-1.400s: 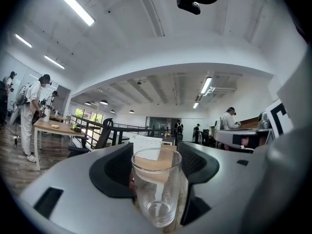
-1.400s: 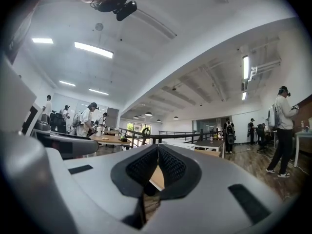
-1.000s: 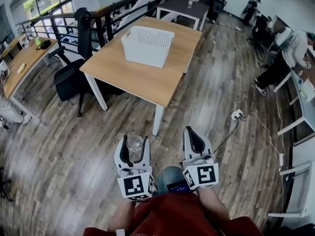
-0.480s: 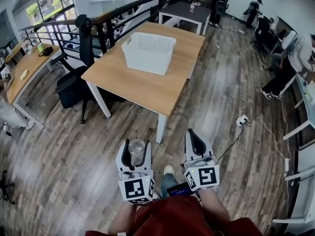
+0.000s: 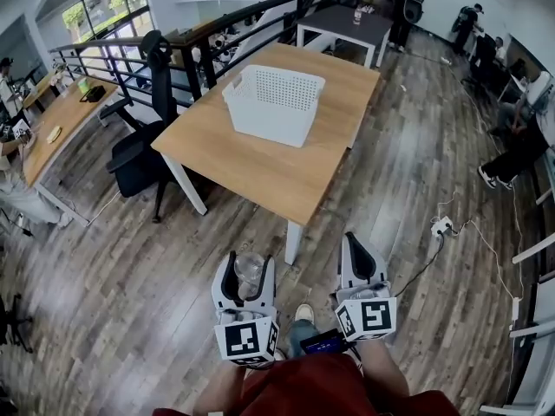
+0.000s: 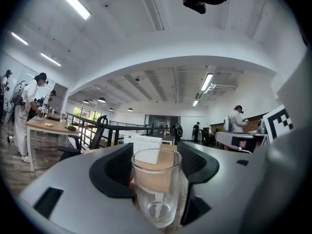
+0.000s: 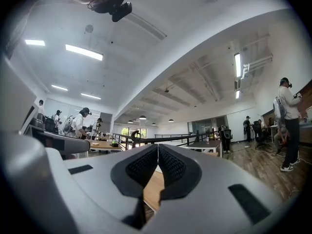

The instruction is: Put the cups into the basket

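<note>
Nearest the camera, the left gripper [image 5: 250, 263] is clamped on a clear glass cup [image 6: 156, 189]. The cup stands upright between the dark pads, one pad against each side, its rim rising above them. Just beside it, the right gripper [image 5: 357, 250] carries nothing – in the right gripper view its two jaws meet tip to tip. Both grippers are held low in front of the person's red top [image 5: 303, 388], above a wood-plank floor [image 5: 130, 302].

A little ahead stands a light wooden table [image 5: 251, 167] on white legs. The white perforated basket [image 5: 273, 104] sits on the table towards its far half, well apart from the cup, with its open top facing up. A black office chair [image 5: 143, 146] stands at the table's left side. On the floor to the right lies a white power strip [image 5: 442, 226] with cables trailing from it.

Further off are a dark table [image 5: 347, 24] and a black railing [image 5: 217, 24] – and people stand at desks along the right edge.
</note>
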Available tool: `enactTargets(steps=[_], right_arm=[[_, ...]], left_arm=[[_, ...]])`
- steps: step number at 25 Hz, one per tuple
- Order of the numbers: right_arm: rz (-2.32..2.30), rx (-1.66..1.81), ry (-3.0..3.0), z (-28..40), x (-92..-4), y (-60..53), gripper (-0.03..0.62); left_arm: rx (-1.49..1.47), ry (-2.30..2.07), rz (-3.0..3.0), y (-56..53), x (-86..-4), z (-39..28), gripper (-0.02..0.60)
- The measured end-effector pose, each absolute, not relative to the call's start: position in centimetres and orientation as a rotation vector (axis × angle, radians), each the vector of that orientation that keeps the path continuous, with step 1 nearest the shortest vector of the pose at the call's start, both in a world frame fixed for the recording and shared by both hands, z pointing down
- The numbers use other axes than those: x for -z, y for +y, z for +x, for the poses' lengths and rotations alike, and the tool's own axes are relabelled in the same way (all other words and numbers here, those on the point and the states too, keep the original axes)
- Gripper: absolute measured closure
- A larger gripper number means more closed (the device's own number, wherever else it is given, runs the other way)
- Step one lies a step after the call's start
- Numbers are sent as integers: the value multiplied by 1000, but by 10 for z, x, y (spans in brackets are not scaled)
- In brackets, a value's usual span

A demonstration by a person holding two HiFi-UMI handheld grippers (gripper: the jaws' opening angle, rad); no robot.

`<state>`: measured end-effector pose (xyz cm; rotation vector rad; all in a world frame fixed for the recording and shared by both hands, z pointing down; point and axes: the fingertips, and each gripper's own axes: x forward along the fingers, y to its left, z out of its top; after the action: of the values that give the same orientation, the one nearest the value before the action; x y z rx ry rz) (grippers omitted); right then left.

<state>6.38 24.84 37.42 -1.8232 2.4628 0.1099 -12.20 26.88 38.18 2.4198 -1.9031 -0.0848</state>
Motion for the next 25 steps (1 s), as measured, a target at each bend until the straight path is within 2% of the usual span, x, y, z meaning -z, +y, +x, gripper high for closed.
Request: enactTargets(steps=[25], right_arm=[[-1713, -28, 2482, 127, -382, 117, 583]], left_arm=[[68, -2008, 2358, 146, -372, -61, 293]])
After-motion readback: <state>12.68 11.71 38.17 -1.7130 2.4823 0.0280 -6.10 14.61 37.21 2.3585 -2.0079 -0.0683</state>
